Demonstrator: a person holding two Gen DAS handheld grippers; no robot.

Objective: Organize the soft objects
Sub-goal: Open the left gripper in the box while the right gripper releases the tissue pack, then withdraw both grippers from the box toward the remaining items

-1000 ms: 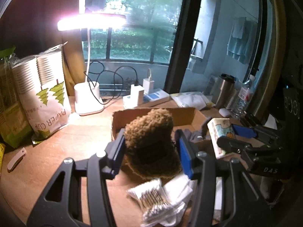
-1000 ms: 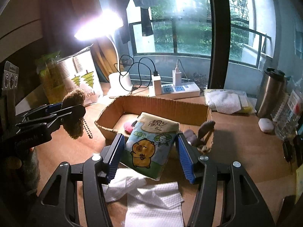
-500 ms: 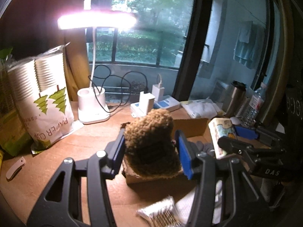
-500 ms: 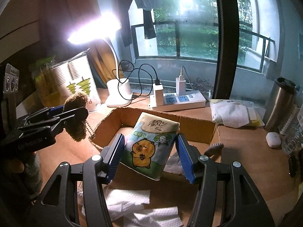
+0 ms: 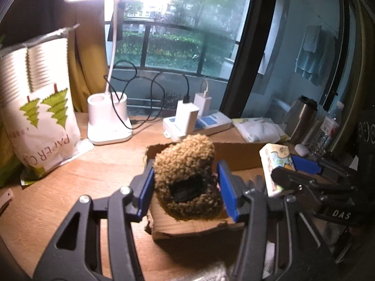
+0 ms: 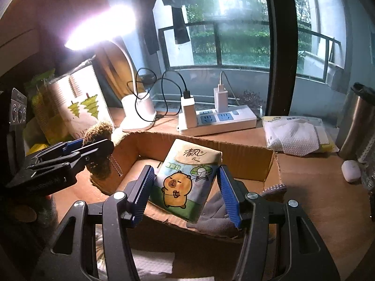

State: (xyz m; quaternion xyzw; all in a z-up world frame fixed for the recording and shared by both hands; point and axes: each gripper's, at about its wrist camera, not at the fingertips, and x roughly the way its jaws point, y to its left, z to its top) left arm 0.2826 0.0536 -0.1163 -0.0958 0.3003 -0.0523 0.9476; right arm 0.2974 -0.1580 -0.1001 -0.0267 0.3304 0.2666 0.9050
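Observation:
My left gripper (image 5: 186, 190) is shut on a brown fuzzy plush (image 5: 185, 178) with a black patch, held over the near left corner of an open cardboard box (image 5: 236, 154). It also shows in the right wrist view (image 6: 98, 149) with its bead chain hanging. My right gripper (image 6: 186, 193) is shut on a tissue pack (image 6: 187, 178) with a cartoon capybara, held above the box (image 6: 246, 161). The pack shows in the left wrist view (image 5: 274, 166). Grey gloves (image 6: 215, 210) lie inside the box.
A white desk lamp (image 5: 109, 119), a power strip with chargers (image 6: 218, 119), a paper-cup bag (image 5: 39, 107), a steel tumbler (image 6: 358, 121), a wipes pack (image 6: 297, 135) and a white earbud case (image 6: 350, 171) stand around the box. White paper towels (image 6: 152, 262) lie in front.
Both grippers have moved forward and lower with their loads, from in front of the box to over it. The swabs and towels have dropped out of the left wrist view.

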